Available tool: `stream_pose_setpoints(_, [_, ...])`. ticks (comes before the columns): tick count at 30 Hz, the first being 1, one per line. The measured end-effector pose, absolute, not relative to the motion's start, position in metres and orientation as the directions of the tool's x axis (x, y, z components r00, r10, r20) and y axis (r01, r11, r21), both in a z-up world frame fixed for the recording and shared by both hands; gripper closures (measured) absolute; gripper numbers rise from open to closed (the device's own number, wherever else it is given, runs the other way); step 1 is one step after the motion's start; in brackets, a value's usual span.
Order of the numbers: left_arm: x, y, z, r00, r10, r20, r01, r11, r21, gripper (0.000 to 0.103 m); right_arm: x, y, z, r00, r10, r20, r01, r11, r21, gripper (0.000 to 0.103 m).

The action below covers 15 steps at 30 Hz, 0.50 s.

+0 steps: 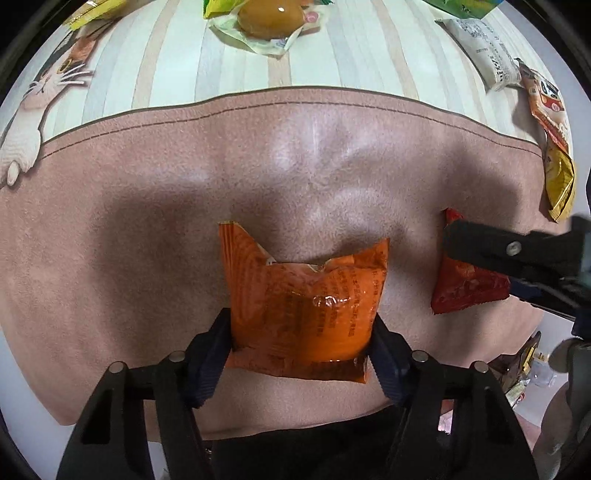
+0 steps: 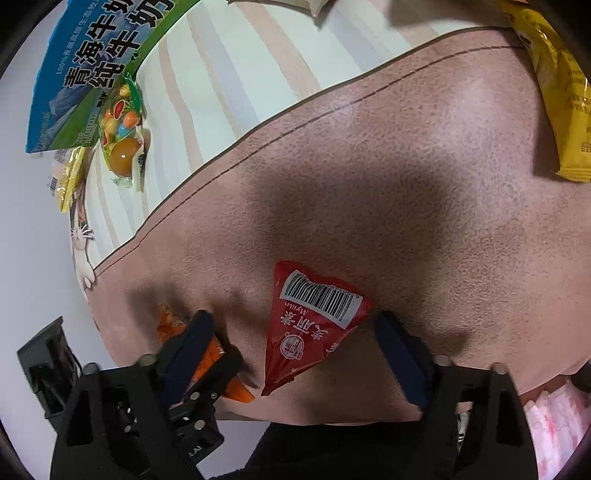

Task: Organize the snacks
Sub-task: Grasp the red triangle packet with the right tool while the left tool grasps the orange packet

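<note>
Lying flat on a pinkish-brown fuzzy mat (image 1: 147, 221) are two small snack packets, seen from two gripper cameras that look down on them.

From the left wrist camera, a cartoon cat (image 1: 44, 92) is printed at the far left edge of the mat. Further right along the top, on the mat's striped band (image 1: 177, 66), sits a clear-wrapped jelly cup (image 1: 264, 18), and at the upper right a white packet (image 1: 484, 51) and an orange-and-yellow packet (image 1: 554, 140). Low in the middle, the left gripper (image 1: 301, 332) straddles the orange snack packet (image 1: 306, 295); both dark blue pads touch the packet's sides, so it is gripped.

From the right wrist camera, a blue-and-green milk carton (image 2: 92, 62) lies at the upper left with a fruit jelly pack (image 2: 123, 133) just below it. Low at the left, the left gripper's finger covers part of the orange packet. At centre, the red triangular packet (image 2: 314, 325), barcode upward, lies between the pads of the right gripper (image 2: 295, 347), which stand apart from it on both sides, gripping nothing. A yellow snack bag (image 2: 561, 96) rests at the upper right.
</note>
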State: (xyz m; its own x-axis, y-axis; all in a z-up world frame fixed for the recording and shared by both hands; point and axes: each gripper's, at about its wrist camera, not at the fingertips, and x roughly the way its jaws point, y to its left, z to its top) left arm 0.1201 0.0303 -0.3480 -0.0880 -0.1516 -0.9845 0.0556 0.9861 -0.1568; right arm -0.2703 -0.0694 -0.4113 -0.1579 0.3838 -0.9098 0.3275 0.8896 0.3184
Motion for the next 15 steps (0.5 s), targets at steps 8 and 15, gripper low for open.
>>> stream_pose_setpoints(8, [0.131, 0.033, -0.338, -0.069, -0.158, -0.985, 0.046, 0.986, -0.162, 0.041, -0.272, -0.067, -0.411, -0.132, 0.344, -0.93, 0.301, 0.907, 0.293, 0.056])
stream_pose_setpoints(15, [0.14, 0.038, -0.315, -0.029, -0.175, -0.984, 0.042, 0.983, -0.176, 0.041, -0.273, -0.069, -0.404, -0.101, 0.349, -0.932, 0.286, 0.907, 0.309, 0.062])
